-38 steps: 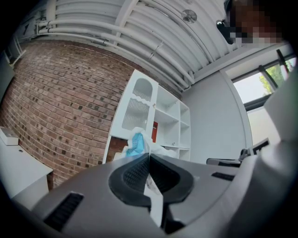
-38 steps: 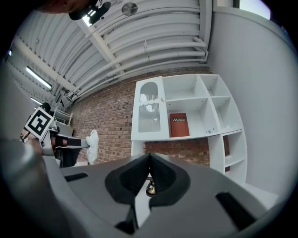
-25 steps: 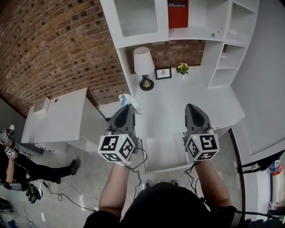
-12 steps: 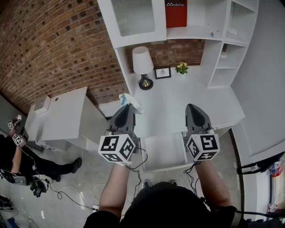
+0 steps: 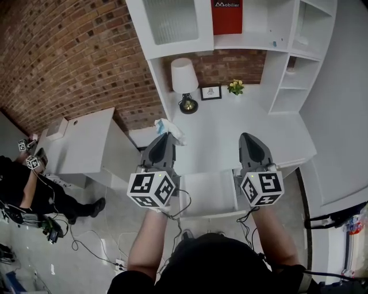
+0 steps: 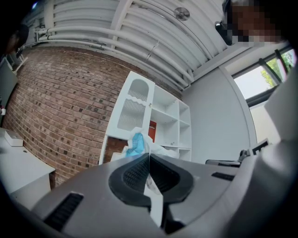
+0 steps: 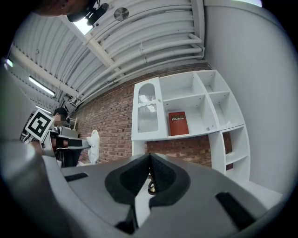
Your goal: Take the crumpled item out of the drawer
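Note:
The crumpled item [image 5: 170, 128], a wad of white and blue material, sticks out of the tip of my left gripper [image 5: 163, 139], which is shut on it above the desk's left end. In the left gripper view the wad [image 6: 137, 144] bulges beyond the closed jaws of the left gripper [image 6: 149, 156]. My right gripper [image 5: 248, 138] is level over the desk, shut with nothing in it; in the right gripper view its jaws [image 7: 150, 156] meet. The white drawer [image 5: 210, 194] stands pulled out below both grippers, its inside bare.
The white desk [image 5: 230, 126] carries a lamp [image 5: 183, 80], a small framed picture [image 5: 211, 93] and a yellow potted plant [image 5: 234, 87]. Shelves with a red book [image 5: 229, 14] rise behind. A low white cabinet [image 5: 86, 143] stands left. Another person [image 5: 23, 189] and floor cables [image 5: 86, 241] are at far left.
Both grippers keep their grip states and have shifted only slightly over the desk. The person at far left has moved further into view with marker cubes raised.

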